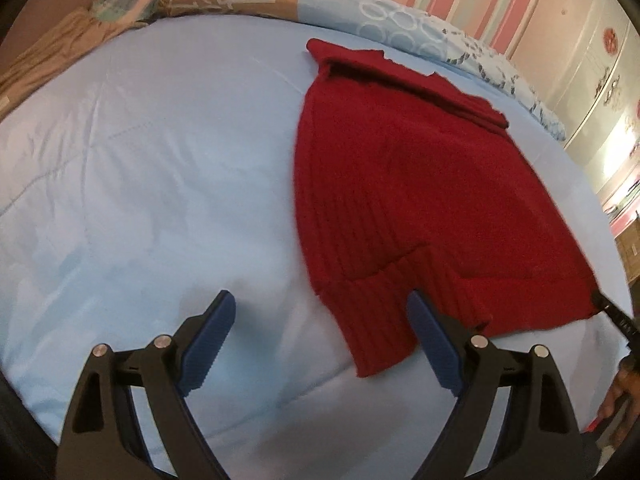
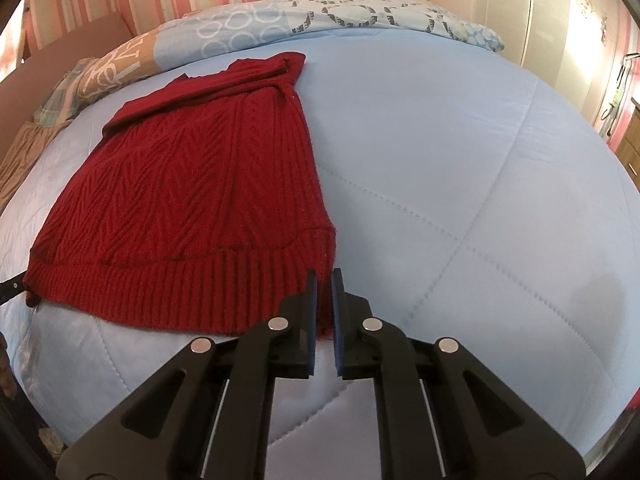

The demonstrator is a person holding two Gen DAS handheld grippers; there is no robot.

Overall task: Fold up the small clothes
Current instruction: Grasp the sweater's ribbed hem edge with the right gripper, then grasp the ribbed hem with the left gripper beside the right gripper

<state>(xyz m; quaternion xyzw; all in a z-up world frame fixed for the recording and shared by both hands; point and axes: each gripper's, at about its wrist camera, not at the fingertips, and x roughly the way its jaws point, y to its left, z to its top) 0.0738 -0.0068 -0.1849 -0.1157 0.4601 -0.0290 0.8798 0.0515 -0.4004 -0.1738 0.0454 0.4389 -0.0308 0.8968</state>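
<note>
A red knitted sweater (image 2: pixel 192 208) is lying flat on the light blue quilt (image 2: pixel 460 168) of a bed, its ribbed hem toward the near edge and its folded-over top toward the far pillows (image 2: pixel 360 16).

The right gripper (image 2: pixel 325 280) is holding its fingers pressed together on the hem's near right corner — a strip of red knit is showing in the narrow slit between the blue pads (image 2: pixel 338 320), so the cloth is being pinched there. The rest of the sweater is spreading away to the left and far side of these fingers.

The left gripper (image 1: pixel 320 304) is hovering over the near left part of the sweater with its fingers spread wide. The ribbed cuff of a sleeve (image 1: pixel 372 320) is lying on the quilt between them — nearer the right finger (image 1: pixel 430 336), whose tip is overlapping the knit, while the left finger is standing over bare quilt. No pad is pressing on the cloth.
</note>
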